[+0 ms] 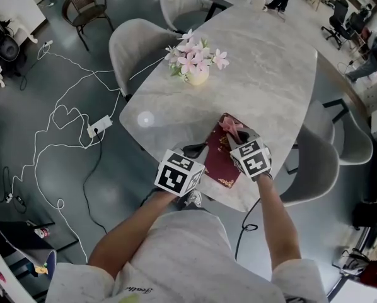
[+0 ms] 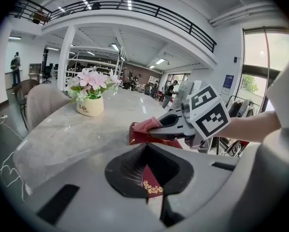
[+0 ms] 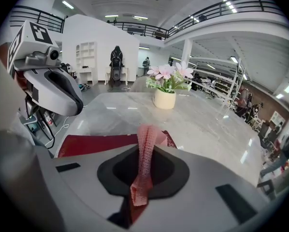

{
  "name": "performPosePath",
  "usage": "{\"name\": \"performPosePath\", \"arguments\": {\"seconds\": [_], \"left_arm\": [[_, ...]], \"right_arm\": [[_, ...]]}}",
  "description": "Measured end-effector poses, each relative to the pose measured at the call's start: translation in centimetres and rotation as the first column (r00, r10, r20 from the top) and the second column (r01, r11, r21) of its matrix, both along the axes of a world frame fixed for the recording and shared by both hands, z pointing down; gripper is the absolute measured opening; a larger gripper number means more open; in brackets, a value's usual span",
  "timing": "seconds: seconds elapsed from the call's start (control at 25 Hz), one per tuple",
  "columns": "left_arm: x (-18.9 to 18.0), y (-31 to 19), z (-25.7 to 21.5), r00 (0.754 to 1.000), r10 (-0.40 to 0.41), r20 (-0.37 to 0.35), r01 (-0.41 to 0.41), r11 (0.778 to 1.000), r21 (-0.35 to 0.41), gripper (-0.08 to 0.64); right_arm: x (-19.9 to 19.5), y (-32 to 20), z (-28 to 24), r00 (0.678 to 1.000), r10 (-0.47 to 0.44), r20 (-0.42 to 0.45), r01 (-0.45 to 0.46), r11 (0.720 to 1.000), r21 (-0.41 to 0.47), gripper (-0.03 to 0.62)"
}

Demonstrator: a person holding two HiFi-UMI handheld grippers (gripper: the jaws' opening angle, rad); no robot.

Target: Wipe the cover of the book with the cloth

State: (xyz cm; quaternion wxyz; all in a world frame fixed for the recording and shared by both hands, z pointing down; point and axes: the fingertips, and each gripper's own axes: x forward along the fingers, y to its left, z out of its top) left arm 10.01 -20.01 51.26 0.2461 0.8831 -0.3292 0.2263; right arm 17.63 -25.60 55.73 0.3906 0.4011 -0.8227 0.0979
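Right tongs [image 3: 138, 190] pinch the pink cloth [image 3: 146, 146], pressing it on the red book [image 1: 220, 164] just ahead of them; left tongs [image 2: 151, 190] clamp its near corner on the worktop [image 1: 264, 74].

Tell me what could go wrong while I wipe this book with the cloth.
The book lies at the near edge of the table, pinned only at a corner by the left claw; a hard stroke could pivot it or push it off. The right claw pinches just a thin fold of cloth, which may slip out.
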Motion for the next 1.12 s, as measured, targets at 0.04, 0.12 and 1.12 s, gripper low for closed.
{"name": "performPosePath", "arguments": {"seconds": [0.04, 0.12, 1.12], "left_arm": [[0.0, 0.1, 0.0, 1.0, 0.003, -0.001, -0.003, 1.0, 0.0, 0.008], [-0.1, 0.3, 0.0, 1.0, 0.008, -0.002, -0.008, 1.0, 0.001, 0.008], [-2.3, 3.7, -0.8, 0.998, 0.061, -0.025, -0.06, 0.998, 0.015, 0.008]], "right_arm": [[-0.1, 0.2, 0.0, 1.0, 0.002, -0.001, -0.002, 1.0, 0.0, 0.015], [-0.3, 0.5, 0.0, 1.0, 0.004, -0.003, -0.004, 1.0, -0.002, 0.015], [-3.8, 5.7, 0.0, 0.999, 0.04, -0.005, -0.04, 0.999, -0.011, 0.015]]}}
